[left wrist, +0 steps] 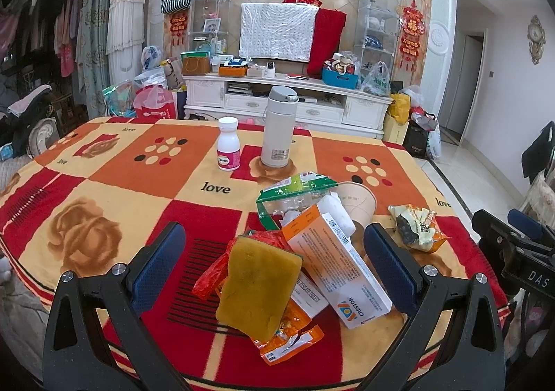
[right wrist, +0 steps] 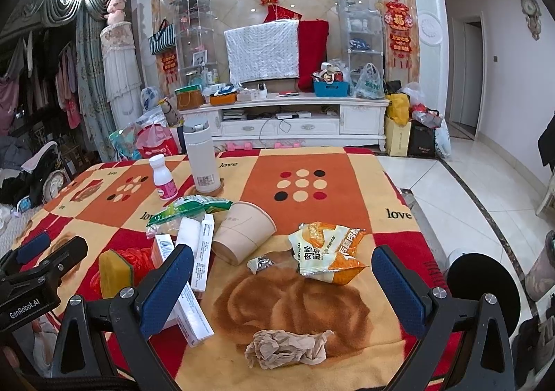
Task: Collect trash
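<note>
Yellow sponge (left wrist: 258, 287) atop wrappers, left tongs (left wrist: 274, 252) spread, crumpled paper (right wrist: 286, 347) near right tongs (right wrist: 282, 283)

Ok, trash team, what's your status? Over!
Both tongs open, holding nothing. Left tongs over the sponge and boxes. Right tongs near the crumpled paper. Nothing blocking.
</note>
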Tool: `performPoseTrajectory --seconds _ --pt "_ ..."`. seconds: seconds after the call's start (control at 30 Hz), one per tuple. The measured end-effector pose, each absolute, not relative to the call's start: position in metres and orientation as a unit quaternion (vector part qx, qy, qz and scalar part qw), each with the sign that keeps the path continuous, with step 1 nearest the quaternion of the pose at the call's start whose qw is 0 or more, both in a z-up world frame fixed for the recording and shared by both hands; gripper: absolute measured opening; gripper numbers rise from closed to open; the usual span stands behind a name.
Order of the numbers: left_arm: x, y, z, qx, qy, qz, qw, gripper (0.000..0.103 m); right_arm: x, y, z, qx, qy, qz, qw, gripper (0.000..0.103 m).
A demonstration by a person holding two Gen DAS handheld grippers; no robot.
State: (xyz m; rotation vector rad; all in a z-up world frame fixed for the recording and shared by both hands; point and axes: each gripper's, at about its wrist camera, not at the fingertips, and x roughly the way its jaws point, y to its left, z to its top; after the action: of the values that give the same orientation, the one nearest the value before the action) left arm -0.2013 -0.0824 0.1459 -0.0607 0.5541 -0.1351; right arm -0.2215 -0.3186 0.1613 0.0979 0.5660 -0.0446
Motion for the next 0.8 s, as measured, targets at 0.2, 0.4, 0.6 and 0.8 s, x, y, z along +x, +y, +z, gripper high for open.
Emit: performPoseTrajectory --seconds 0.2,0.4,0.6,0.8 --pt "-0.202 -0.084 0.144 -0.031 0.276 -0.068 0.958 0.102 -0.221 -0.318 0.161 0.048 0.28 -0.023 0.958 0.102" --pt "-0.204 -0.09 0.14 -0.03 0.279 -0.069 0.957 0.102 -0.222 -0.32 0.157 0.049 0.285 -0.023 0.957 0.102" --pt "-0.205 -0.093 0.137 -0.029 0.282 -0.07 0.957 0.102 -0.221 -0.32 0.157 0.051 0.288 -0.023 0.956 0.102" --pt "-0.203 -0.092 0.137 -0.03 0.286 -0.068 0.955 0.102 -0.22 -0.322 0.155 0.053 0.292 -0.024 0.955 0.102"
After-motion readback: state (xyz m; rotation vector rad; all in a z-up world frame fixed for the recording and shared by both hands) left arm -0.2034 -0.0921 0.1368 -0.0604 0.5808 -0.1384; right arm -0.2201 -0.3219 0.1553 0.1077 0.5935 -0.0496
